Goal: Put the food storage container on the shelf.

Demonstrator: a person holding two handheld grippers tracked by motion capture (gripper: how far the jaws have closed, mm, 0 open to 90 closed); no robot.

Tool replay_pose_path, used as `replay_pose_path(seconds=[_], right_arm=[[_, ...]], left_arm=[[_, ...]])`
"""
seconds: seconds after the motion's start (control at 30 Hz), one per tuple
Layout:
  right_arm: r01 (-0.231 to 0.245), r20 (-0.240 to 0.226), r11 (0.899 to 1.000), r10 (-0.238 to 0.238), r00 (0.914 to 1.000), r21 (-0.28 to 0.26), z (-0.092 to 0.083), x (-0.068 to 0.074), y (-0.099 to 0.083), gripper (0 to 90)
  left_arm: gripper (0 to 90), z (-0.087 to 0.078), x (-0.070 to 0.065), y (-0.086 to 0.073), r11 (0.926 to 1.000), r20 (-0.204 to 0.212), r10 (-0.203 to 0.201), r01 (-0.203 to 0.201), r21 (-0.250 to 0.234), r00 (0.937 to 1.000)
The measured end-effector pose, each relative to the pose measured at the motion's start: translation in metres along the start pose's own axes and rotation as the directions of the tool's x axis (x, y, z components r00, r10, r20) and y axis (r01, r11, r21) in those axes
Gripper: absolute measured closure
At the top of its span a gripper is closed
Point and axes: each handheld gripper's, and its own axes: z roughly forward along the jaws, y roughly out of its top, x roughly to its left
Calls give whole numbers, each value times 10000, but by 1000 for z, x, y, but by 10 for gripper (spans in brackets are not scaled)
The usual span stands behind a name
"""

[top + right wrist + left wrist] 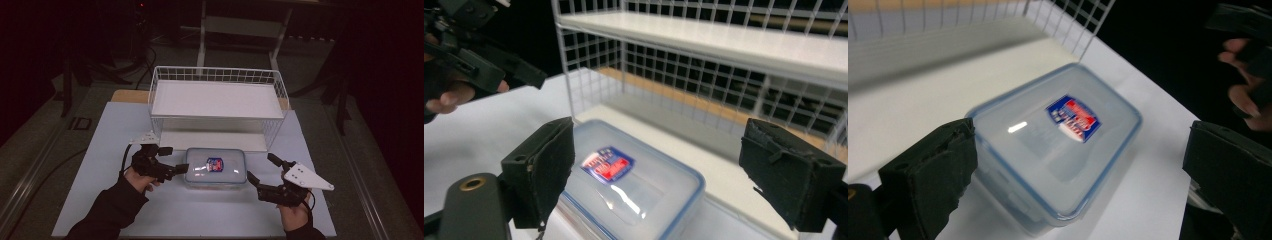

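Observation:
A clear plastic box (pixel 215 167) with a blue-rimmed lid and a red-and-blue label lies on the white table, just in front of the wire rack. My left gripper (pixel 173 160) is open at the box's left end, one jaw close against its edge. In the left gripper view the box (pixel 1058 145) lies between the wide-apart jaws of that gripper (pixel 1080 140). My right gripper (pixel 263 169) is open at the box's right end, a little apart from it. The right gripper view looks over the box (pixel 634 185) between that gripper's (pixel 659 145) spread jaws.
A white wire rack (pixel 215 100) with a flat upper shelf stands behind the box, its lower opening facing me. The white tabletop (pixel 200 210) has free room in front of the box and at both sides. Dark floor and furniture legs surround the table.

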Motion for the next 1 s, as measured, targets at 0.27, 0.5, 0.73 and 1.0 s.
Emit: replay_pose_path(seconds=[0.27,0.5,0.73,1.0], right_arm=[[-300,-339,9968,326,9989,738,10,2,-5,126],[162,-275,9964,-139,9995,837,11,8,-8,105],[141,-639,9934,-69,9979,1134,14,11,-13,105],[97,-669,9917,-11,9978,1280,14,10,-14,105]], left_arm=[[15,26,27,-11,9753,-83,-2002,2001,939,9797],[22,44,48,-18,9362,29,-3263,3227,1392,9453],[184,55,60,-22,8938,441,-4239,4100,1815,9046],[403,60,67,-28,8785,906,-4534,4274,2132,8867]])
